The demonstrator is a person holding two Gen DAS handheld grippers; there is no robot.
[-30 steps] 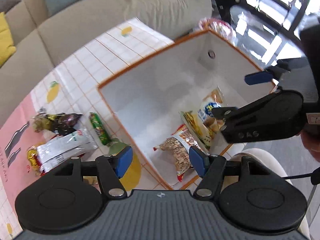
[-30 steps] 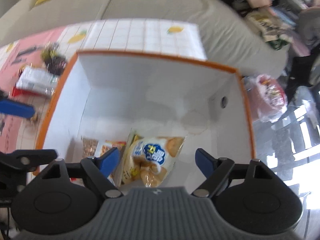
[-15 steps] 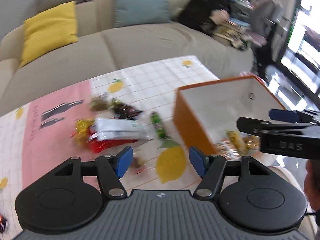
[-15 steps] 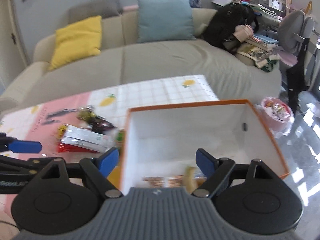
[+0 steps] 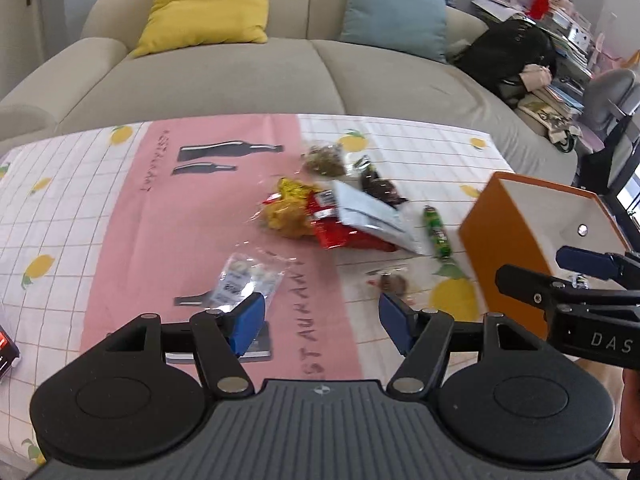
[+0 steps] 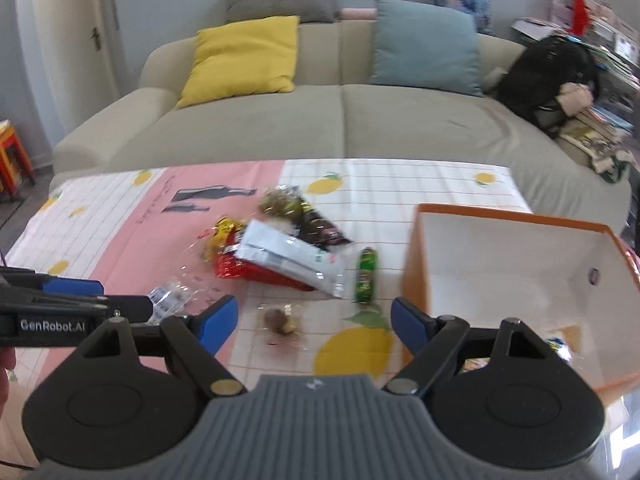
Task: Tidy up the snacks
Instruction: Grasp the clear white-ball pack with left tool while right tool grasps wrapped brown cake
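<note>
Both grippers are hanging over the table's near edge, each gaping wide and carrying nothing. The left gripper (image 5: 320,316) is sitting nearer the clear packet (image 5: 246,276), which is lying just ahead of its left finger. The right gripper (image 6: 314,322) is pointing at a small brown snack (image 6: 280,316) just ahead, with the green roll (image 6: 366,276) beyond it running lengthwise away from us. Further back I'm counting roughly five more packets in one pile (image 5: 340,212). One orange box (image 6: 520,264) is standing to the right, with a few snacks seemingly inside.
</note>
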